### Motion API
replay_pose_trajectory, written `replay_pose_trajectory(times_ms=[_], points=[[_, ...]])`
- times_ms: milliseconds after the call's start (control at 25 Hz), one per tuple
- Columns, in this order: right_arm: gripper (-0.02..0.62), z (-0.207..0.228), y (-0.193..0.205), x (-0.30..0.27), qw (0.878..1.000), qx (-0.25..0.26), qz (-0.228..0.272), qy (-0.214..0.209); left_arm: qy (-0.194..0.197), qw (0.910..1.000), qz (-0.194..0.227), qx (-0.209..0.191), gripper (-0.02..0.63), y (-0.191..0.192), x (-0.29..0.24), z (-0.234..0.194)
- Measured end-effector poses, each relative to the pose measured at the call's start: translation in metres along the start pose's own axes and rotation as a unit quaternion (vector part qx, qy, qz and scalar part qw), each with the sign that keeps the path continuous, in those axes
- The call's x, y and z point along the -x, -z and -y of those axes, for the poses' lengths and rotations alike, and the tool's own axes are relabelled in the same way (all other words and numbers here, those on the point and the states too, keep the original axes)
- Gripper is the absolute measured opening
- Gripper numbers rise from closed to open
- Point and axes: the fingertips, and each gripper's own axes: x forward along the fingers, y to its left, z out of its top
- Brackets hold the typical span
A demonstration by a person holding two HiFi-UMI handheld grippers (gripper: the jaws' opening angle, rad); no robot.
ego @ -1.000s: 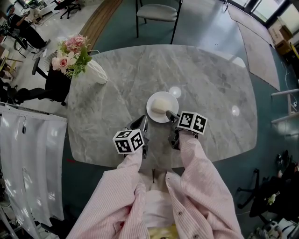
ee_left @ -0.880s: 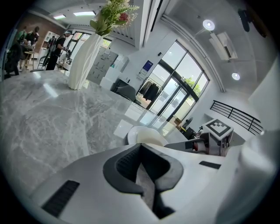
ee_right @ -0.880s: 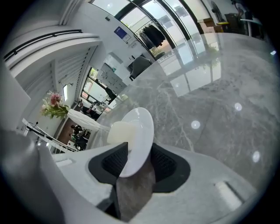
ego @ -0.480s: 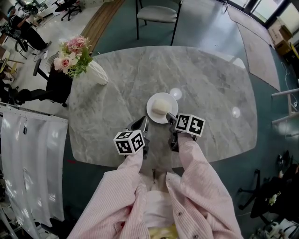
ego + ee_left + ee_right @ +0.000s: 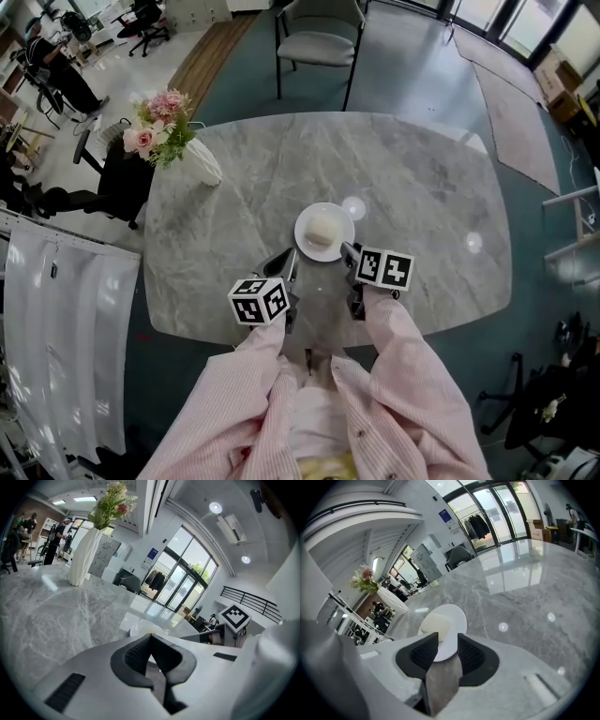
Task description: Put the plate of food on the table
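Note:
A white plate (image 5: 328, 216) with a pale lump of food (image 5: 321, 228) lies flat on the grey marble table (image 5: 422, 187). My right gripper (image 5: 346, 250) is at the plate's near right rim. In the right gripper view the plate (image 5: 453, 620) and food (image 5: 435, 623) sit just ahead, and the rim reaches in between the tips of the right gripper (image 5: 448, 643). Its jaws are closing and the pads stand apart from the rim. My left gripper (image 5: 288, 257) rests near the plate's near left side, its tips (image 5: 150, 637) together on nothing, with the plate (image 5: 139, 628) beyond them.
A white vase (image 5: 201, 160) of pink flowers (image 5: 155, 129) stands at the table's far left corner. A grey chair (image 5: 317, 36) is behind the far edge. A white sheet (image 5: 66, 328) hangs left of the table. Ceiling lights reflect on the marble.
The head view has shifted, so the table sits a little lower in frame. The plate stays put on the table. Both grippers keep nearly the same places beside it.

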Motion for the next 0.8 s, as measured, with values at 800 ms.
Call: replay_pose_trajectory(times_ms=[800], points=[[0.006, -0.071, -0.045, 0.086, 0.966, 0.16, 0.129, -0.159, 0.022, 0.9858, 0.107, -0.128, -0.003, -0.079, 0.059, 0.041]])
